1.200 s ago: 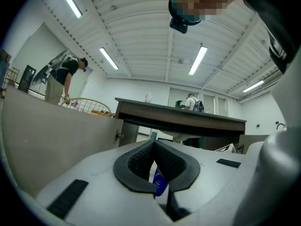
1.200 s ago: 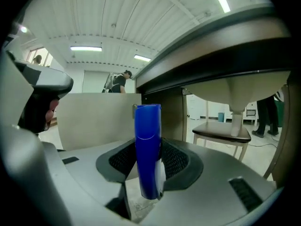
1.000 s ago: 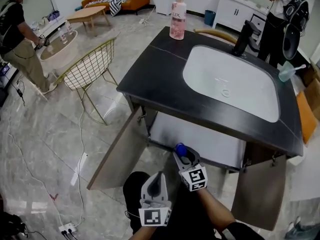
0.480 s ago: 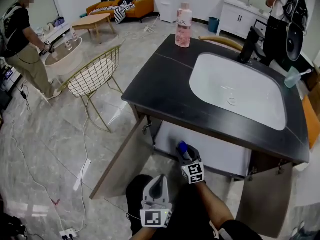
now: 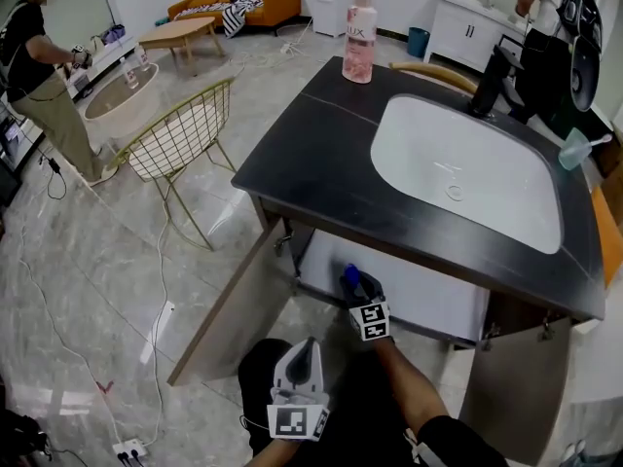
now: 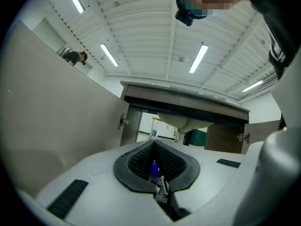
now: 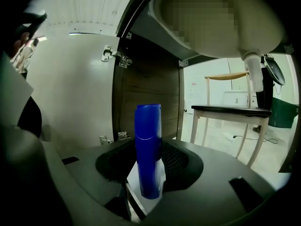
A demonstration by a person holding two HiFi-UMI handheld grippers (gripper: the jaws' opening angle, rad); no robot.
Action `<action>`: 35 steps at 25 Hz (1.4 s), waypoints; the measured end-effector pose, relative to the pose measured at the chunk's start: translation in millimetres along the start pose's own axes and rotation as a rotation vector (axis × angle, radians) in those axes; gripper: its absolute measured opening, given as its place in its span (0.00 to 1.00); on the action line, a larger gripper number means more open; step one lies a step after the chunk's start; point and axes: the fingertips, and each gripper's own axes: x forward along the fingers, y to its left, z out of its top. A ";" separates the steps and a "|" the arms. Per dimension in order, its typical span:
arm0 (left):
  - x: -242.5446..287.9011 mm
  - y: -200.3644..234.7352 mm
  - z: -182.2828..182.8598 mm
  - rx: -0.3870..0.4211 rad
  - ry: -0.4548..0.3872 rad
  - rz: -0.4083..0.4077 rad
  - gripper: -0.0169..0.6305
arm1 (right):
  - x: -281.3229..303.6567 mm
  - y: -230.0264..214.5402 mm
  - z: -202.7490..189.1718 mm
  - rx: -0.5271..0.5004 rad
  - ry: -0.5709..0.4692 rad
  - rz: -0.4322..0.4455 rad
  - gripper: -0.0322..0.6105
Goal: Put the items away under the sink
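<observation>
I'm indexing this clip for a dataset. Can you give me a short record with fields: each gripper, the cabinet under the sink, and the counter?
Right gripper: jaws shut on a blue bottle, at the cabinet opening under the sink
Left gripper: jaws together, nothing held, nearer the person
Cabinet doors: both swung open
Countertop: pink bottle standing at the far edge, beside the basin
Task state: blue bottle not yet set down

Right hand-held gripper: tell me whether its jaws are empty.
No, the right hand-held gripper is closed on a blue bottle standing upright between its jaws.
</observation>
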 end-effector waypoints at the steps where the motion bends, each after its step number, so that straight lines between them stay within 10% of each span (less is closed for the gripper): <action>1: -0.1 0.1 -0.3 -0.005 -0.002 0.002 0.05 | 3.3 -0.8 -3.1 0.003 0.006 0.001 0.29; 35: 0.9 4.5 -1.5 -0.013 -0.025 0.015 0.05 | 17.3 -8.1 -38.8 0.036 0.076 0.011 0.41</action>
